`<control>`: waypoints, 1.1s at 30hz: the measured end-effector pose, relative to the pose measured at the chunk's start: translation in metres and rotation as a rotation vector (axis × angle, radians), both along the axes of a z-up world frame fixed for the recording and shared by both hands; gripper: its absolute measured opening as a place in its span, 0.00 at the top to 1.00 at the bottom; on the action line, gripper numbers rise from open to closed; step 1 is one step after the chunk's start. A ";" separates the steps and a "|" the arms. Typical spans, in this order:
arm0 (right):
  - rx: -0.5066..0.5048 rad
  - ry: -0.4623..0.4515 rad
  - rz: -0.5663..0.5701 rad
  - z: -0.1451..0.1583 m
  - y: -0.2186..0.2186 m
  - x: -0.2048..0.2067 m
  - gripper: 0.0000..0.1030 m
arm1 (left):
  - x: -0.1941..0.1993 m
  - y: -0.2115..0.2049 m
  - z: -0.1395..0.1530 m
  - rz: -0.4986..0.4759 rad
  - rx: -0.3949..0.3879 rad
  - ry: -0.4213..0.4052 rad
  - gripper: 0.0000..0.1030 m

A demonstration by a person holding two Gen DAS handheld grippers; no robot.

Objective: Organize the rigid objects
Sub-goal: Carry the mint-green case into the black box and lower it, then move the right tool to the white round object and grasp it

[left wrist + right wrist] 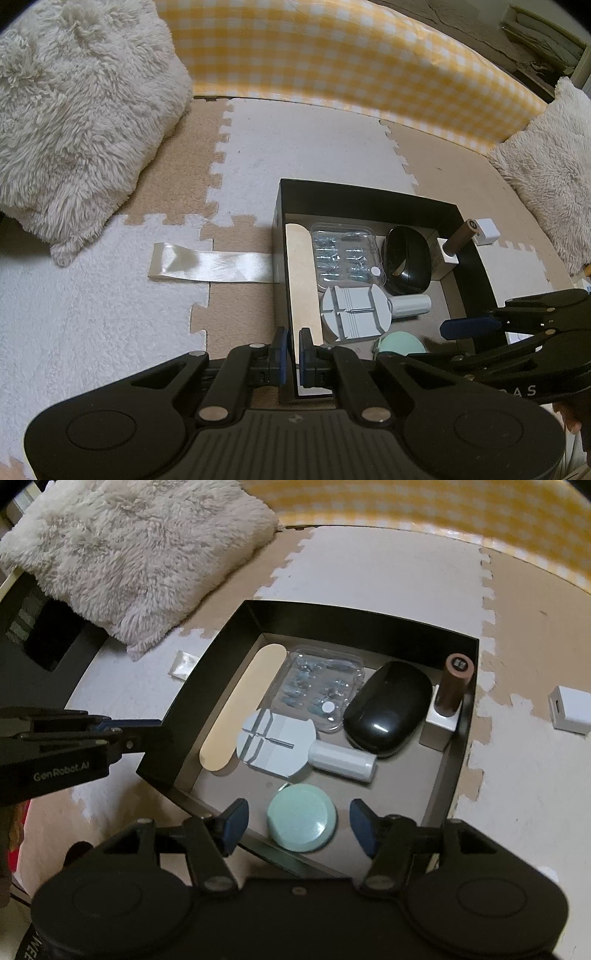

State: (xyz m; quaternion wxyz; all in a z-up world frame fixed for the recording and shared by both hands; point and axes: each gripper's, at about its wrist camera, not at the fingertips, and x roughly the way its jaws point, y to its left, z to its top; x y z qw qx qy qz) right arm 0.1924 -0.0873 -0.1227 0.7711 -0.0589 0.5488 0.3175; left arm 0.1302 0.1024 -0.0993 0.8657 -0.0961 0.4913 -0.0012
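Note:
An open black box (369,192) (362,624) sits on the foam floor mat. Inside lie a wooden stick (240,712), a clear case of small metal parts (321,686), a black mouse (388,709), a grey watch tool (277,744) with a white handle, and a brown cylinder (454,686) upright in a white base. A mint-green round disc (301,818) lies flat at the box's near side. My right gripper (299,823) is open, with a finger on each side of the disc and a gap to both. My left gripper (294,354) is shut on the box's left wall.
A white cube adapter (570,709) lies on the mat right of the box. The box's cream ribbon (210,266) trails out to the left. Fluffy pillows (81,110) (546,166) flank the area, and a yellow checked panel (332,62) closes off the back.

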 end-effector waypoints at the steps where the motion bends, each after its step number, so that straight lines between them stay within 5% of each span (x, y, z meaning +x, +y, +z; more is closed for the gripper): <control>1: 0.001 0.000 0.000 0.000 0.000 0.000 0.40 | 0.000 0.000 0.000 0.000 0.000 0.000 0.96; 10: 0.028 -0.018 -0.018 0.012 -0.005 -0.002 0.35 | 0.000 0.000 0.000 0.000 0.000 0.000 0.96; 19: 0.067 -0.097 -0.062 0.039 -0.019 -0.008 0.17 | 0.000 0.000 0.000 0.000 0.001 0.000 0.96; 33: 0.020 -0.195 -0.395 0.056 -0.093 0.017 0.08 | -0.001 0.000 0.003 0.007 -0.009 -0.006 0.96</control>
